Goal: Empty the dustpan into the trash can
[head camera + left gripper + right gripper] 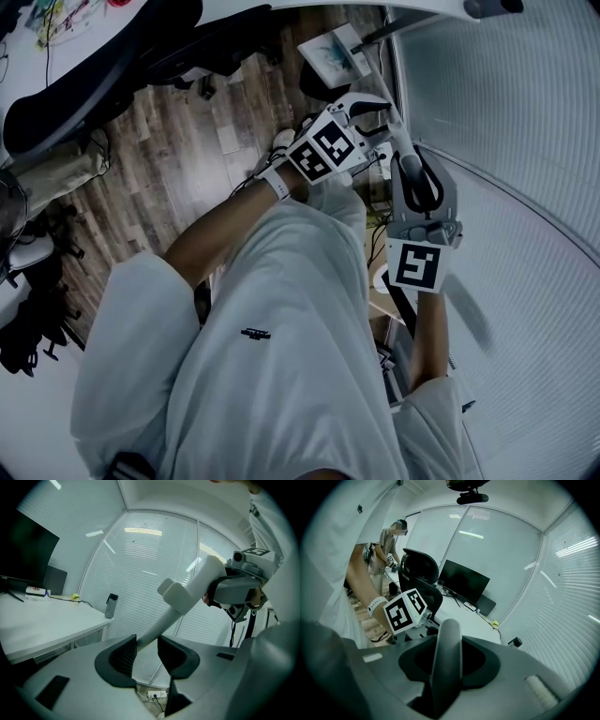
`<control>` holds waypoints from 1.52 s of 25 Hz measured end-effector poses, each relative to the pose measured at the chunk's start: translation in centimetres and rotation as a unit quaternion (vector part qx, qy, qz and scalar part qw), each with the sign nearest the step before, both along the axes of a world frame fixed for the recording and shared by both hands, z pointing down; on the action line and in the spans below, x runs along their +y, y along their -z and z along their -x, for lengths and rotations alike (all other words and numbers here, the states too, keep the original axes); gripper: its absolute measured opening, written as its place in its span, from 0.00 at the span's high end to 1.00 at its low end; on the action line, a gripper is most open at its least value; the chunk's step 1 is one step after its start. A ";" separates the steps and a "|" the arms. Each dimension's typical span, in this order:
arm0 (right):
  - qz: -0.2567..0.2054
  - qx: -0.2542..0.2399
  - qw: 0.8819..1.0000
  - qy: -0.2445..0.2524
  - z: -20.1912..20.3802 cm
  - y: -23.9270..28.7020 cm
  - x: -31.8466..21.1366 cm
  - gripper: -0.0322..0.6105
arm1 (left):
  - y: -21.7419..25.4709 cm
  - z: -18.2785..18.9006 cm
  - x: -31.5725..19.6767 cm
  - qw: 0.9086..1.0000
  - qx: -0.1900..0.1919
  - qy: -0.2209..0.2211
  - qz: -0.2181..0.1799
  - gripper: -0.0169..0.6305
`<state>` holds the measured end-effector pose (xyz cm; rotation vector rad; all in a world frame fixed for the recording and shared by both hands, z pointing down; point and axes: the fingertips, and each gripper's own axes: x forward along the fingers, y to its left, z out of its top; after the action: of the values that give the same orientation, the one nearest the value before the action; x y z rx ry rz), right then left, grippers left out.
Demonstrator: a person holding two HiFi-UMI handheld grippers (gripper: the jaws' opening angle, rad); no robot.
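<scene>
Both grippers hold one long pale grey dustpan handle (pixel 187 595). In the left gripper view it rises from between the black pads (pixel 123 656) toward my right gripper (pixel 243 585). My left gripper (pixel 149 654) is shut on its thin lower part. In the right gripper view the handle (pixel 446 660) stands upright between the jaws of my right gripper (pixel 447 667), which is shut on it. The head view has my left gripper (pixel 375 127) and right gripper (pixel 408 164) close together in front of the white shirt. The dustpan's pan and the trash can are out of sight.
A white desk (pixel 42 625) with a monitor (pixel 464 583) and a bottle (pixel 111 605) stands by the window blinds (pixel 525 141). Black office chairs (pixel 419 571) are on the wood floor (pixel 187 141). Another person (pixel 389 545) stands beyond. A power strip (pixel 154 694) lies below.
</scene>
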<state>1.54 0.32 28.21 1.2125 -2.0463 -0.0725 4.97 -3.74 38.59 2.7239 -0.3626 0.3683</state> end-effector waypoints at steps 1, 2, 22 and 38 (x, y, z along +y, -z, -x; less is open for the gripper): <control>0.002 0.000 1.000 0.003 0.1 -0.1 -0.1 0.77 | -0.1 0.2 -0.1 1.000 0.005 0.005 -0.001 0.76; 0.003 0.001 1.000 0.006 0.3 -0.1 -0.3 0.77 | -0.1 0.3 -0.3 1.000 0.010 0.009 -0.002 0.76; -0.023 0.024 0.999 0.010 0.3 1.0 2.5 0.77 | 1.5 0.0 1.8 0.999 0.046 0.004 -0.021 0.76; -0.049 0.053 0.996 0.047 1.8 1.8 3.1 0.77 | 2.4 1.3 2.2 0.998 0.051 0.020 -0.017 0.75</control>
<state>-0.26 3.44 26.44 1.1459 -2.0248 -0.2790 3.67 -1.58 36.18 2.7518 -0.3992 0.2120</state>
